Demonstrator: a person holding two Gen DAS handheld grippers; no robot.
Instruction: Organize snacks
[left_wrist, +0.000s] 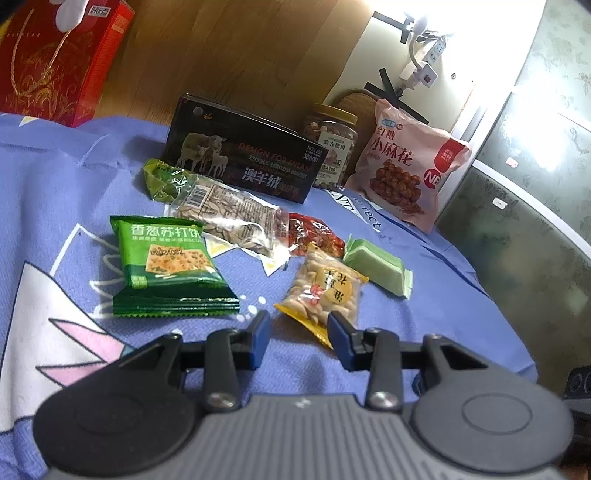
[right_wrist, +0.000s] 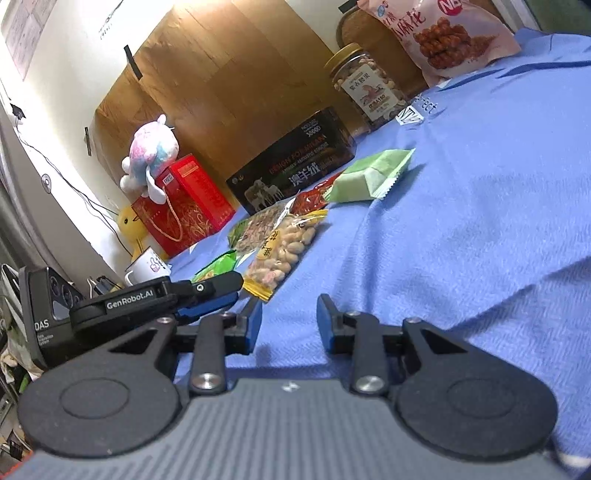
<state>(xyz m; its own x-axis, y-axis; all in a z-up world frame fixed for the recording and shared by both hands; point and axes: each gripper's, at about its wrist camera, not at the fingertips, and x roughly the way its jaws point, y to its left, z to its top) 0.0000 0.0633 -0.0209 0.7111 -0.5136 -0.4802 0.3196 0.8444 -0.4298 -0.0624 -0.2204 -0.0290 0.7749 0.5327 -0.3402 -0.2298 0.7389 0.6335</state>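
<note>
I am taking the black box (left_wrist: 240, 158) as my landmark. Left of and nearer than it, the green cracker packet (left_wrist: 171, 264) is lying flat, label up. In front of the box the seed packet (left_wrist: 236, 218), red packet (left_wrist: 314, 234), peanut packet (left_wrist: 327, 291) and pale green bar (left_wrist: 376, 267) are lying scattered, apparently awaiting sorting. To its right the nut jar (left_wrist: 332, 144) and pink bag (left_wrist: 406, 162) are standing upright.

I am holding the left gripper (left_wrist: 299, 325) partly open, empty, beside the peanut packet's corner. The right gripper (right_wrist: 290, 314) is hovering likewise, gripping nothing, over bare blue cloth (right_wrist: 461, 221).
</note>
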